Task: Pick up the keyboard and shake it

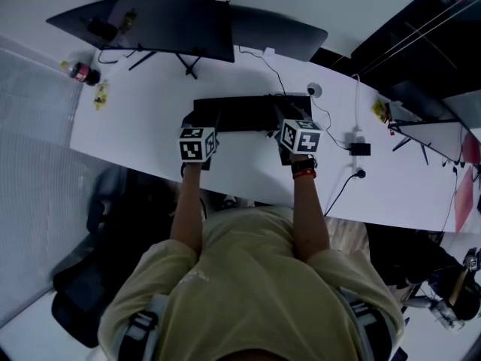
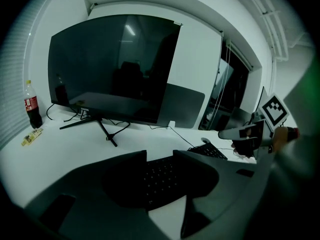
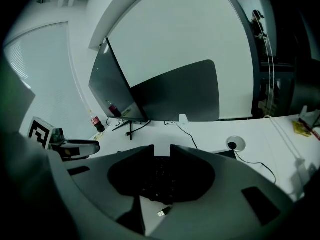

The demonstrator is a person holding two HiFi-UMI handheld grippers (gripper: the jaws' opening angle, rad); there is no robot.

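Keyboard [image 1: 248, 111] lies flat on the white desk [image 1: 135, 138], just in front of the monitor [image 1: 165, 25]. Left gripper [image 2: 160, 156] is at its left end, jaws parted, black keys showing in the gap. Right gripper [image 3: 161, 151] is at the right end, jaws a narrower slit apart, pinching nothing. A loose USB plug [image 3: 162, 212] lies near the keyboard's edge. A cola bottle [image 1: 81, 72] stands at the desk's far left corner, against white walls.

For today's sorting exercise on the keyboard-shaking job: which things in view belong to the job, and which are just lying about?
Job: flat black keyboard; left hand-held gripper; right hand-held gripper.
Lying about: dark curved monitor; red-labelled plastic cola bottle; small yellow packet; black power adapter.
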